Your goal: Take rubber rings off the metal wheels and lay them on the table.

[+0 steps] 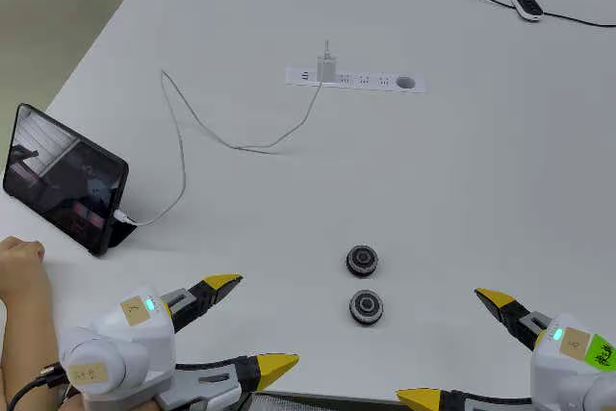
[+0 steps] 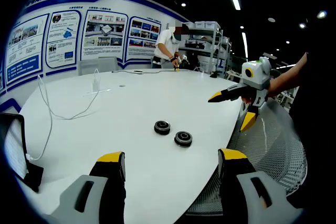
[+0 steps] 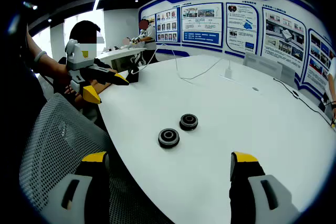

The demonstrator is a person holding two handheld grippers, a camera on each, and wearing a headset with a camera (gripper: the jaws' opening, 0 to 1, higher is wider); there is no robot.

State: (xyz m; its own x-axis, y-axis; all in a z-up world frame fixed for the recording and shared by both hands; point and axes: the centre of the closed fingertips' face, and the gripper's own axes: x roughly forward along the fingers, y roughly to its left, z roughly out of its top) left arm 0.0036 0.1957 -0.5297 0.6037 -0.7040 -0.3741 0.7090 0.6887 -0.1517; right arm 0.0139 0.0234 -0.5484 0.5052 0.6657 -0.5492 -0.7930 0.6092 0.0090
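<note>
Far wheel & near wheel, rings seemingly on, sit close together near table front edge. L gripper & R gripper gape wide, empty, flanking them, prob. ready to grab.

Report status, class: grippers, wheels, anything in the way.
Left gripper, right gripper: jaws open, empty. Far wheel, near wheel flat on table, apart, rings apparently on. Nothing between; tablet, cable off left.
</note>
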